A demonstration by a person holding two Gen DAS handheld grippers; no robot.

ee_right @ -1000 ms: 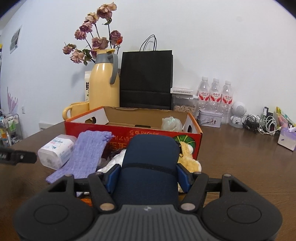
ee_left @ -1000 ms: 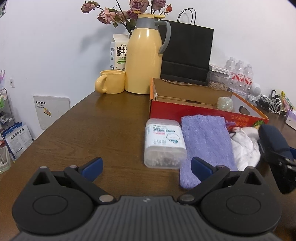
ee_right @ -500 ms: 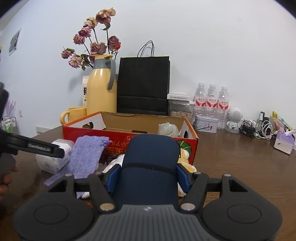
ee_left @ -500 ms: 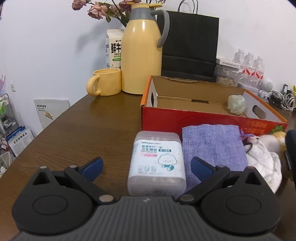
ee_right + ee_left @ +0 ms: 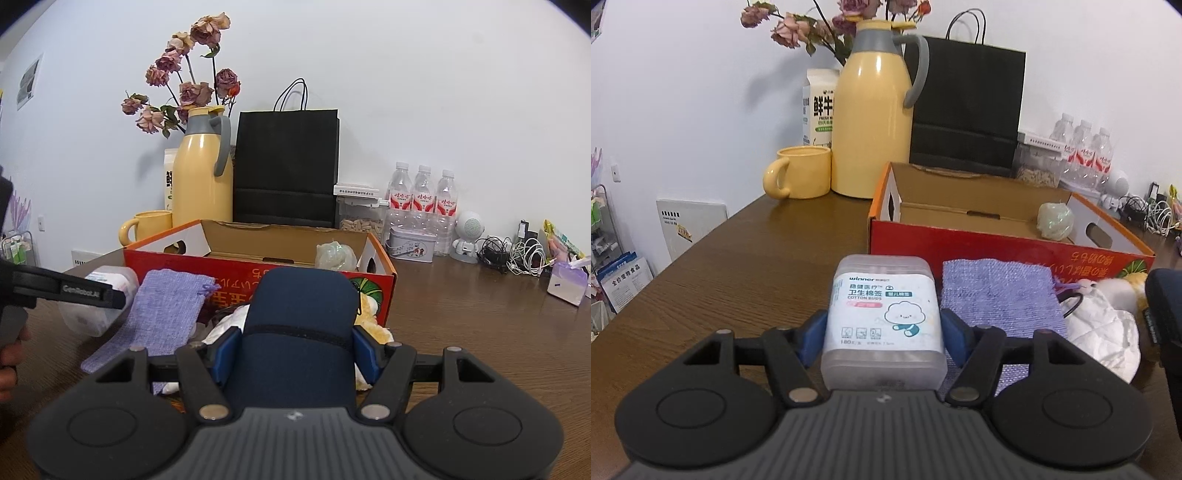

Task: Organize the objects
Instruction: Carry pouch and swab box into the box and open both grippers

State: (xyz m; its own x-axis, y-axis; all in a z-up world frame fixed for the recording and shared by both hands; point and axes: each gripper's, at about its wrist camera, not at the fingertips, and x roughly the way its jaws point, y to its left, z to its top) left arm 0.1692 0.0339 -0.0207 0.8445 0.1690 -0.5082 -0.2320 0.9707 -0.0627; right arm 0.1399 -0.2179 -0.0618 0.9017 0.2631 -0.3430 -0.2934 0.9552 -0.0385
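A brown wooden table carries everything. On it, toward the far side, an open red carton sits with a pale green ball inside, against its right wall. Behind the carton a black paper bag stands at the white wall, and left of the bag are a yellow jug with a grey handle, a milk carton and a yellow mug, with dried roses rising behind the jug. Far right along the wall stand three water bottles, a small tin, a white toy robot and a tangle of cables.

Just in front of the carton's near wall a purple cloth lies flat, with white fabric and a yellow plush toy heaped to its right.

The left gripper has its blue pads pressed against both sides of a cotton bud box, which lies just left of the cloth, near the carton's left corner; I cannot tell whether it rests on the table. The right gripper pinches a dark blue pouch between its pads, over the heap and in front of the carton's near right part
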